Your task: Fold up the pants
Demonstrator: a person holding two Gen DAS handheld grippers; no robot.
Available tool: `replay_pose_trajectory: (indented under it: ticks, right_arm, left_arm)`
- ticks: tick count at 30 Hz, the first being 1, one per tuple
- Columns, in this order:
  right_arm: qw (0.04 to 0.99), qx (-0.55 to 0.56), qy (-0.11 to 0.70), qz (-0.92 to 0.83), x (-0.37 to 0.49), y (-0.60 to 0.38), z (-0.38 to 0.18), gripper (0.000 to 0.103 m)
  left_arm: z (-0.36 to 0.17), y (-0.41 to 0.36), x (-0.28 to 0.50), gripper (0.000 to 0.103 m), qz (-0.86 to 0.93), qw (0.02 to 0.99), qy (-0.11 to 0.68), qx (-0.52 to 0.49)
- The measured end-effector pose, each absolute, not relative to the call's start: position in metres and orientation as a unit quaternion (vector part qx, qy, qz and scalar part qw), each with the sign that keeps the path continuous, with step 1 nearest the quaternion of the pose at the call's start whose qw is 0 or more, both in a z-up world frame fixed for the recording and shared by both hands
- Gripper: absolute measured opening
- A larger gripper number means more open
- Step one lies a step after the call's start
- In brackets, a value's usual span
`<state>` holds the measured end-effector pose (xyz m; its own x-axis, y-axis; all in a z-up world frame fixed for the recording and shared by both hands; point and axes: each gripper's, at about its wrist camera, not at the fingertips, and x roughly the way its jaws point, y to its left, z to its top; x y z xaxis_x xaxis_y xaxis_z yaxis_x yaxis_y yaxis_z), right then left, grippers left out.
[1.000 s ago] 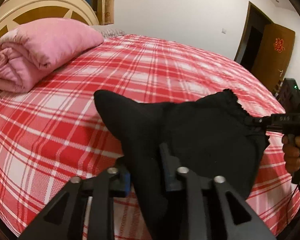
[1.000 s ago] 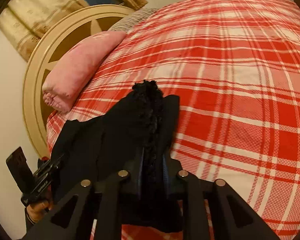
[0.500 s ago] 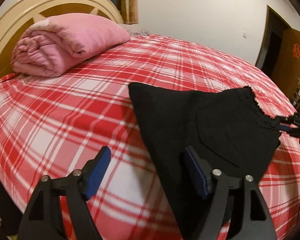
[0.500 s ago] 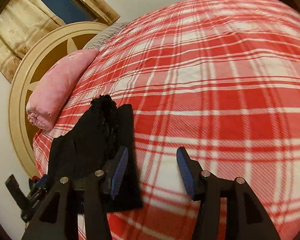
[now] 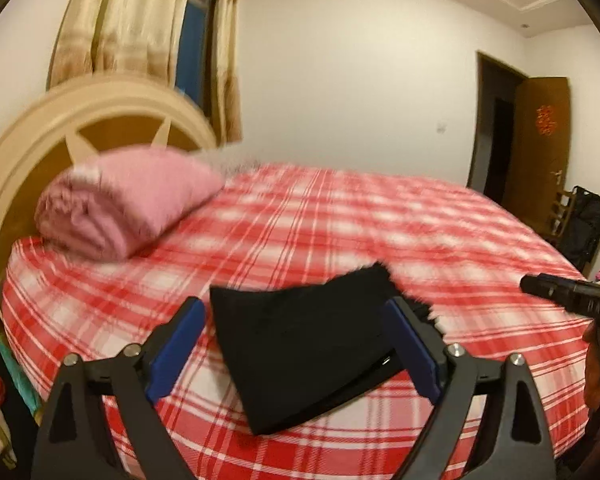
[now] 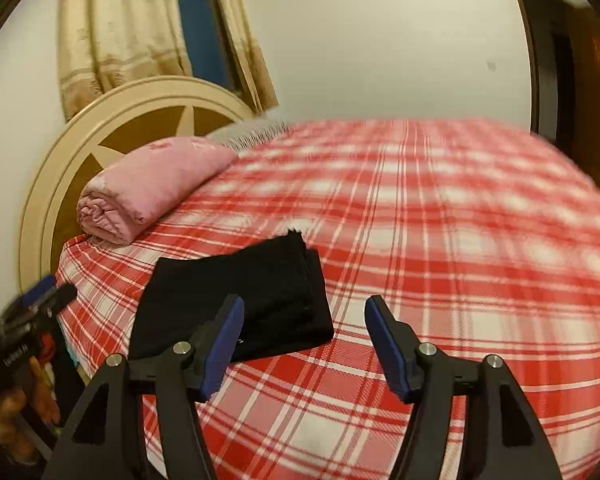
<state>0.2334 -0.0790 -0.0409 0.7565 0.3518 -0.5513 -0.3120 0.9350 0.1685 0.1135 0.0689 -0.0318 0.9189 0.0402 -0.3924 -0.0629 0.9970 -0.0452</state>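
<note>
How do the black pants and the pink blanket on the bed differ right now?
The black pants lie folded flat and thin near the bed's front edge; the pink blanket is a thick, puffy roll by the headboard. The pants are plain black, the blanket pale pink. Both rest on the red plaid sheet, untouched by either gripper.

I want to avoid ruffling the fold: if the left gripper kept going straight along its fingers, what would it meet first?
Most likely the folded black pants, which lie on the red plaid bed right between and ahead of the open left gripper. Depth is hard to judge through the fisheye, so it might pass just above them.
</note>
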Motion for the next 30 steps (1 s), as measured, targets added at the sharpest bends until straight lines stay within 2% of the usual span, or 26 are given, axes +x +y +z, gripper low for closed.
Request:
replay_pose_trajectory:
  ticks: [7, 30]
  right_arm:
    - [0.95, -0.005, 0.259, 0.173, 0.184, -0.065, -0.011, 0.069]
    - [0.955, -0.012, 0.236, 0.177, 0.152, -0.055, 0.007, 0.069]
  left_arm:
    - [-0.003, 0.055, 0.088, 0.103, 0.012, 0.988, 0.152, -0.005]
    - [-0.001, 0.051, 0.082, 0.103, 0.008, 0.988, 0.153, -0.009]
